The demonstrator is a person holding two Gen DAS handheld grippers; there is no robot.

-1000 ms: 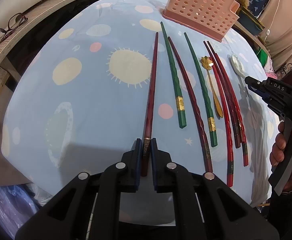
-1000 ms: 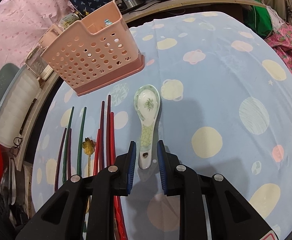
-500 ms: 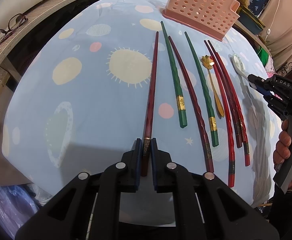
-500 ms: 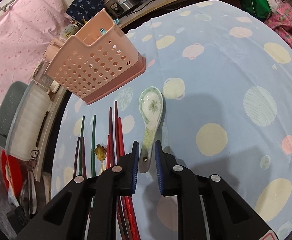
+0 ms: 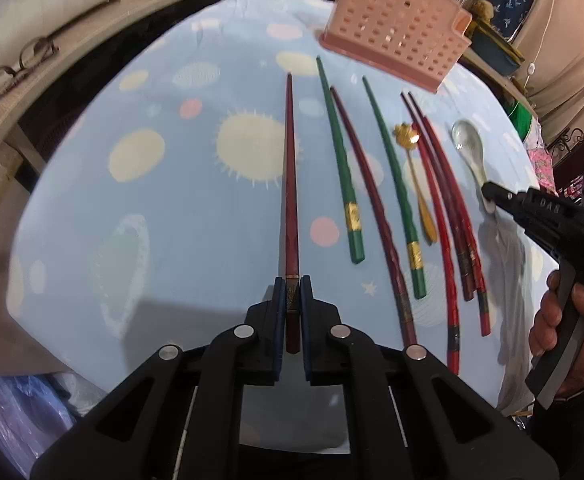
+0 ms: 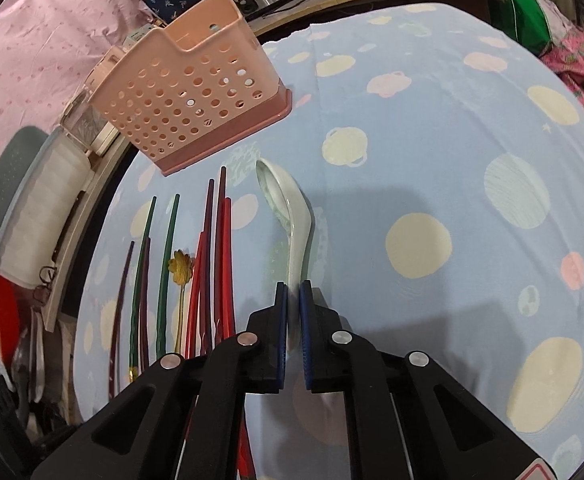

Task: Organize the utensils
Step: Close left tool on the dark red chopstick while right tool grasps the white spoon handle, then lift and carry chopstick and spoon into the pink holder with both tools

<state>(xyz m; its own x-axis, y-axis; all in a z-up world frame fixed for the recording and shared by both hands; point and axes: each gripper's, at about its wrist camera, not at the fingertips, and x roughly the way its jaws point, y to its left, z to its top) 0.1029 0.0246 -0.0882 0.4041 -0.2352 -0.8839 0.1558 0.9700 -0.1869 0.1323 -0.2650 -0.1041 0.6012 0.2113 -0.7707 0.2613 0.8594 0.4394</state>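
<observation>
Utensils: none yet binned in basket (image 6: 183, 92) | chopstick (image 5: 289, 184) clamped by left gripper (image 5: 292, 300) | spoon (image 6: 292, 216) pinched by right gripper (image 6: 293, 300) | remaining chopsticks left lying on cloth

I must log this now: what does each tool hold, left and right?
Left tool: shut on the dark red chopstick.
Right tool: shut on the spoon handle.

Tablecloth (image 6: 432, 152): soft matt cloth, printed, slightly wrinkled. Basket (image 6: 179, 104) ahead of the right gripper (image 6: 293, 292): smooth perforated plastic, dull sheen. Spoon (image 6: 292, 216) between its pads: glossy glazed ceramic. Chopstick (image 5: 290, 184) in the left gripper (image 5: 292, 286): lacquered, faintly textured, gilt band. Small spoon (image 5: 414, 168) right of it: shiny gold metal. Gripper fingers (image 5: 279, 320): matt black plastic.
</observation>
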